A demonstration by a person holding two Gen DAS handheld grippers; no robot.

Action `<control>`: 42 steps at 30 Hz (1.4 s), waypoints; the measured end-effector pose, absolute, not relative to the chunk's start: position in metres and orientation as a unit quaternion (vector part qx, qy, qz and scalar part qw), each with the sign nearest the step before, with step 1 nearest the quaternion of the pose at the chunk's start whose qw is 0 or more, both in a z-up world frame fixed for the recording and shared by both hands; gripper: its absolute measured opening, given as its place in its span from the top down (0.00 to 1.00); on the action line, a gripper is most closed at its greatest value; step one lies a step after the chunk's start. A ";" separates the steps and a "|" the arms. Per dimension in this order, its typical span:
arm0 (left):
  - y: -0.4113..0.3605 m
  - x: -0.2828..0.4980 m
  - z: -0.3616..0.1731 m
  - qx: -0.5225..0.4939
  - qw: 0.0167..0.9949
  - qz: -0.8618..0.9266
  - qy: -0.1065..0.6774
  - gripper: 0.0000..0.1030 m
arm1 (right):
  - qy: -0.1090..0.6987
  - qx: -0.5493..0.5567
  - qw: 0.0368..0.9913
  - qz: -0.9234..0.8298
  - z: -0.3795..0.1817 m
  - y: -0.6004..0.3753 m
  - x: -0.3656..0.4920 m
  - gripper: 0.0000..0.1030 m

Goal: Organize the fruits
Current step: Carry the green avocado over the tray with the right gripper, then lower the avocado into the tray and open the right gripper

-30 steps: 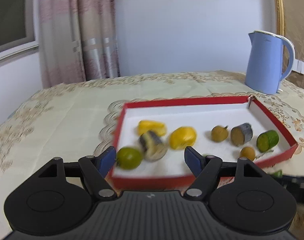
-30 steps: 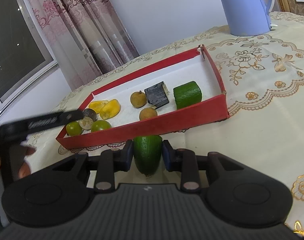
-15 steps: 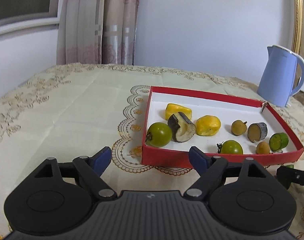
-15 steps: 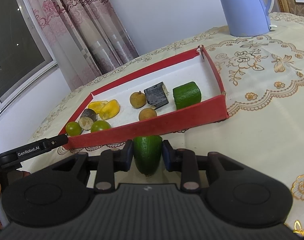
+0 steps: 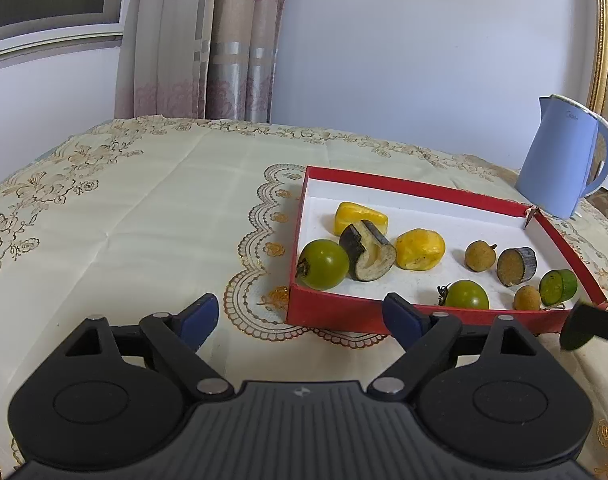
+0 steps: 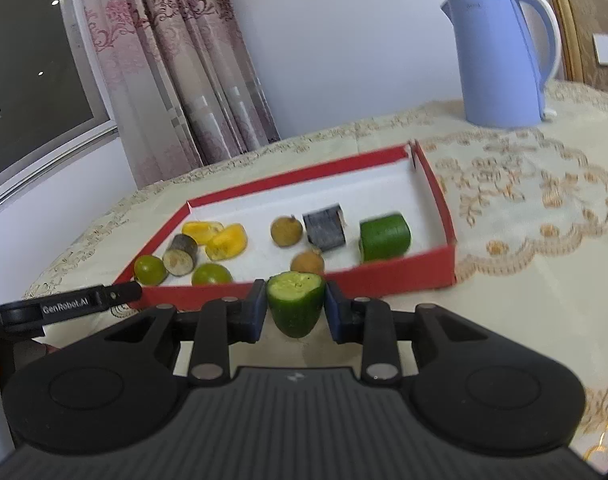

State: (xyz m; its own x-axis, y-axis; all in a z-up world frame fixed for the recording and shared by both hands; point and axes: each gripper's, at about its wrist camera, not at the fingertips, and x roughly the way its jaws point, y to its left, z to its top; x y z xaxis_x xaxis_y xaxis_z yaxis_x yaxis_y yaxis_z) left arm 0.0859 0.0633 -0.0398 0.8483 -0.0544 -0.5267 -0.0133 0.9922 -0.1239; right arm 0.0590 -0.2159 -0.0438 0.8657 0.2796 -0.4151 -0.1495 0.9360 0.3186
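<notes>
- Left wrist view: the left hand-held gripper (image 5: 299,318) fills the bottom of the frame; its jaws have just been opening and stand wide apart with nothing between them, above the cream embroidered cloth of the worktop (image 5: 143,216).
- At centre right lies the red tray (image 5: 336,312) with a white floor. In it, from left to right: a green tomato (image 5: 324,264), a dark-skinned cut piece (image 5: 368,254) leaning against a yellow piece (image 5: 360,218), a second yellow piece (image 5: 420,250), a small brown round fruit (image 5: 480,256), a dark-skinned round slice (image 5: 516,266) and a green cut piece (image 5: 558,287). Near the front wall sit a second green tomato (image 5: 466,295) and another small brown fruit (image 5: 526,298).
- A blue kettle (image 5: 560,164) stands at the upper right behind the tray; faint writing on it is too small to read.
- Right wrist view: the right hand-held gripper (image 6: 295,310) is clamped on a green cucumber chunk (image 6: 295,308), cut face up, at lower centre just in front of the tray's front wall.
- At the left edge, a black bar of the other tool (image 6: 67,304) reads "GenRobot.AI".
- The kettle stands at the upper right, its lettering blurred.
</notes>
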 end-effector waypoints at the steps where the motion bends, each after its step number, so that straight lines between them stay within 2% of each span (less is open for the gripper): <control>1: 0.064 0.087 -0.040 -0.063 0.958 -0.010 0.279 0.09 | 0.231 0.135 0.957 0.113 -0.041 -0.215 0.060 0.72; 14: 0.067 0.088 -0.041 -0.067 0.957 -0.010 0.282 0.08 | 0.225 0.073 0.964 0.118 -0.014 -0.186 0.097 0.72; 26: 0.063 0.092 -0.043 -0.062 0.954 -0.017 0.293 0.08 | 0.280 0.027 0.951 0.127 -0.033 -0.151 0.143 0.72; 42: 0.063 0.095 -0.045 -0.062 0.950 -0.019 0.306 0.08 | 0.285 0.003 0.951 0.116 -0.047 -0.138 0.167 0.72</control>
State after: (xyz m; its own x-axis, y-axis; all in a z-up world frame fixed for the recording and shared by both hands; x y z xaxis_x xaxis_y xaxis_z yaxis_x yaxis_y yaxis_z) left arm 0.0948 0.0626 -0.0453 0.8124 -0.0739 -0.5783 -0.0016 0.9916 -0.1291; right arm 0.1674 -0.1381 -0.0474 0.8101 0.2231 -0.5422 -0.2193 0.9729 0.0726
